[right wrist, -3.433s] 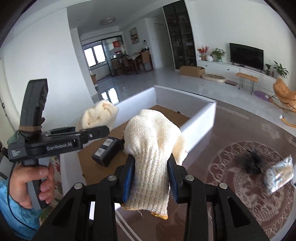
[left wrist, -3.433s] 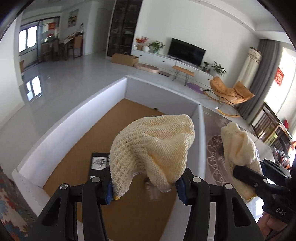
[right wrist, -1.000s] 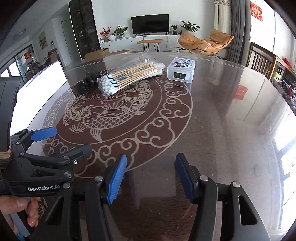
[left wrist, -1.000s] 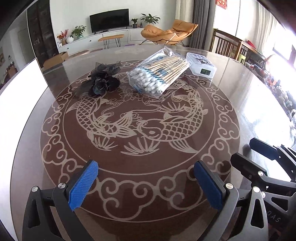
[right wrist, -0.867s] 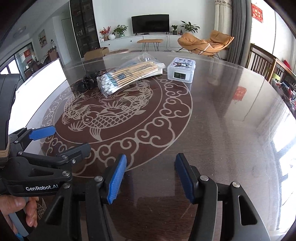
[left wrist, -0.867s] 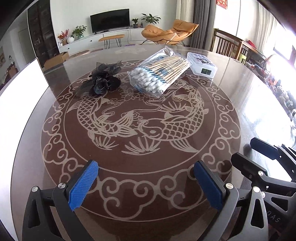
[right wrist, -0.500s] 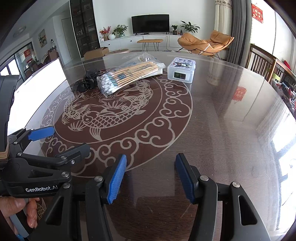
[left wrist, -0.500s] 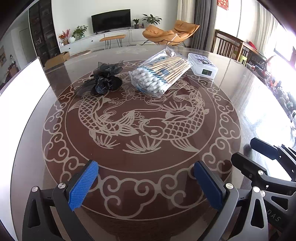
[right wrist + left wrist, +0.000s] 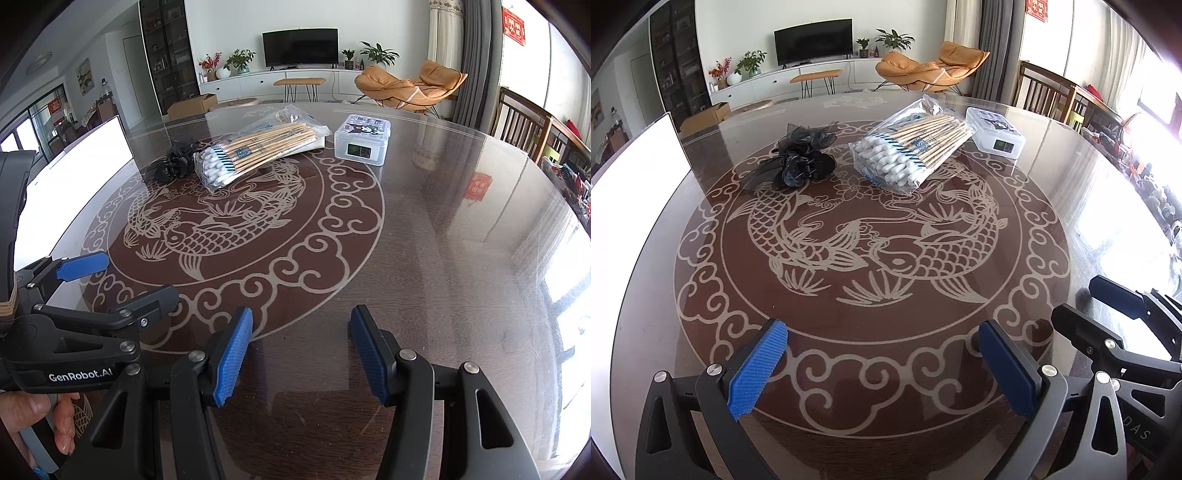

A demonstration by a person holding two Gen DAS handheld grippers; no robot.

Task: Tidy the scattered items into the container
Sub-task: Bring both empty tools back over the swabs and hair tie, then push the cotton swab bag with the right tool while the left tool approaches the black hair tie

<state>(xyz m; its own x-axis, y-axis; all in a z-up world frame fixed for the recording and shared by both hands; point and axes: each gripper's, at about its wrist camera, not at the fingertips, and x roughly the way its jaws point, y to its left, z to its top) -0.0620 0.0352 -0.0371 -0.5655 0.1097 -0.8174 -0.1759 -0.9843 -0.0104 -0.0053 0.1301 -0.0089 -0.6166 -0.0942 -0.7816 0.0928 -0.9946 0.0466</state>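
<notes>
Hovering low over the near edge of the round tabletop (image 9: 1071, 192), the left gripper (image 9: 882, 365) and the right gripper (image 9: 301, 350) both stand with their blue pads spread wide and nothing between them. Three scattered items wait toward the far edge: a black hair clip with gauze bow (image 9: 805, 158) on the left, a clear bag of cotton swabs (image 9: 912, 147) in the middle, and a small white plastic box (image 9: 995, 133) just beside the bag's far right end. The white container (image 9: 639, 158) stands at the tabletop's left edge, only its outer wall in view. The sensible next pick seems to be one item per gripper: the left for the clip, which lies nearest the container, and the right for the box or the bag. The bag is slippery and long, so a grip across the middle of the stick bundle should hold better than a pinch on loose film. The box looks nearly as wide as the jaws stand apart, so approaching its narrower side would be safer. The clip's soft gauze could slide out, so the pads should close on its hard body.
</notes>
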